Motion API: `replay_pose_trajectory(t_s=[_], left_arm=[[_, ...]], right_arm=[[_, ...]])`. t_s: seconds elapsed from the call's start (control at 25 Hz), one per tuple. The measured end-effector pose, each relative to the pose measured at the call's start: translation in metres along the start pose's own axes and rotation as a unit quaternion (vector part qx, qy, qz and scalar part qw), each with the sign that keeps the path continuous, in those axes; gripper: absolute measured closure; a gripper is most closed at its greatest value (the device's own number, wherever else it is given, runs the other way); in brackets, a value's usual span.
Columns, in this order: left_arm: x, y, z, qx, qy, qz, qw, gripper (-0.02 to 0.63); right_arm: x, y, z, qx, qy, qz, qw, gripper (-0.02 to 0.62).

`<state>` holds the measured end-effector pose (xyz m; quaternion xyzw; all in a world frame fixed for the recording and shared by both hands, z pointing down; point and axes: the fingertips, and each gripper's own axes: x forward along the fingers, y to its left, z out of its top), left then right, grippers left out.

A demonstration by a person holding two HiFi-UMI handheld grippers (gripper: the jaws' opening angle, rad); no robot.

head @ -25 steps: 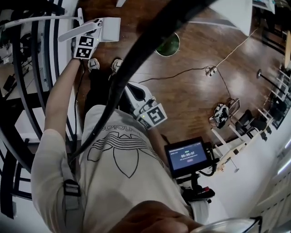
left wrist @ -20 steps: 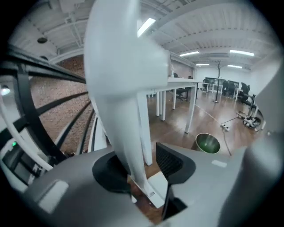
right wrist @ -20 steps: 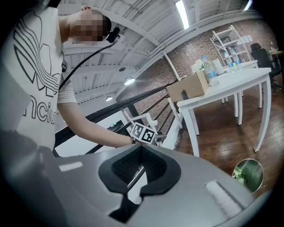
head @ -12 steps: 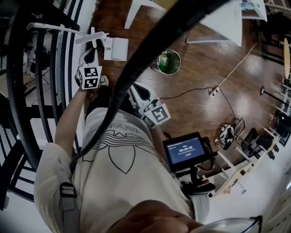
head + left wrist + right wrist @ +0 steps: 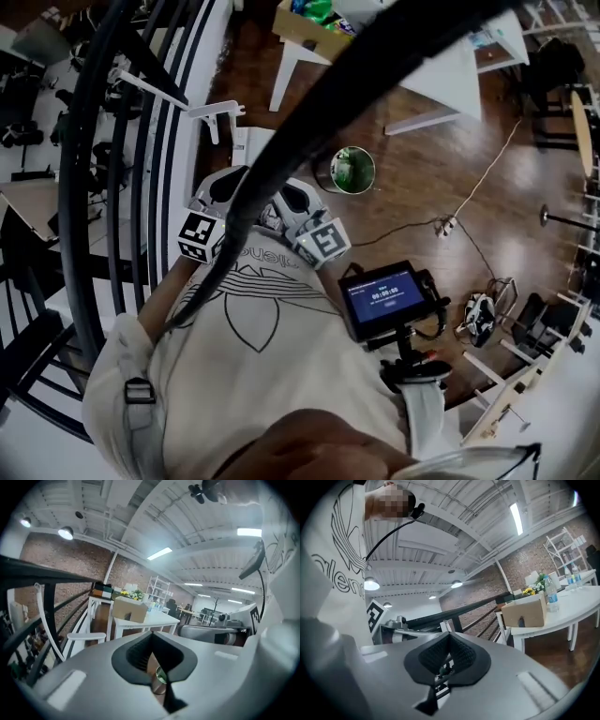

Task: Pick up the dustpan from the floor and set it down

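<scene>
The white long-handled dustpan (image 5: 249, 141) stands on the wooden floor beside the black railing, its handle (image 5: 155, 89) slanting up to the left. No gripper touches it. My left gripper (image 5: 228, 183) is held close to my chest, below the dustpan in the head view, and is shut with nothing in it. In the left gripper view its jaws (image 5: 157, 665) meet, empty. My right gripper (image 5: 287, 195) is next to it, also at the chest. Its pads (image 5: 443, 665) come together with nothing between them. A thick black cable crosses the head view and hides part of both grippers.
A black stair railing (image 5: 122, 187) runs along the left. A green bin (image 5: 349, 171) stands on the floor right of the dustpan. A white table (image 5: 441, 66) and a cardboard box (image 5: 309, 23) are beyond. A screen (image 5: 380, 298) hangs at my waist. Cables (image 5: 450, 225) trail across the floor.
My left gripper has left the dustpan's handle, risen and pulled back to my chest. The right gripper has lifted a little. The dustpan stays on the floor.
</scene>
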<state>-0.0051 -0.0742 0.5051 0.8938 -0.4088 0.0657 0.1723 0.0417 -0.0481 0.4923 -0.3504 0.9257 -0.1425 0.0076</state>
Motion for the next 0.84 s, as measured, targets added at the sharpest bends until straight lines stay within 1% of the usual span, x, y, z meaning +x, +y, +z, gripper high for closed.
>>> replay_pose_trajectory(t_s=[0.08, 0.12, 0.28, 0.48, 0.56, 0.72, 0.84], left_arm=[[0.000, -0.006, 0.011, 0.036, -0.012, -0.002, 0.9993, 0.586], [0.000, -0.007, 0.017, 0.044, -0.018, -0.004, 0.9989, 0.586], [-0.004, -0.005, 0.032, 0.041, -0.032, -0.002, 0.9986, 0.586], [-0.006, -0.005, 0.025, 0.041, -0.023, -0.005, 0.9989, 0.586], [-0.006, -0.005, 0.027, 0.040, -0.025, -0.004, 0.9989, 0.586], [-0.005, -0.007, 0.029, 0.051, -0.028, -0.008, 0.9982, 0.586], [-0.007, -0.007, 0.026, 0.043, -0.022, -0.009, 0.9988, 0.586]], right_arm=[[0.004, 0.001, 0.001, -0.007, 0.003, 0.006, 1.000, 0.595], [0.005, 0.000, 0.003, -0.013, 0.001, 0.009, 1.000, 0.595], [0.011, -0.001, 0.013, -0.014, -0.013, 0.017, 1.000, 0.595], [0.018, 0.011, 0.016, -0.019, -0.011, 0.038, 0.999, 0.595], [0.018, 0.009, 0.017, -0.022, -0.013, 0.036, 0.999, 0.595], [0.017, 0.012, 0.020, -0.022, -0.013, 0.037, 0.999, 0.595], [0.017, 0.015, 0.019, -0.025, -0.010, 0.039, 0.999, 0.595]])
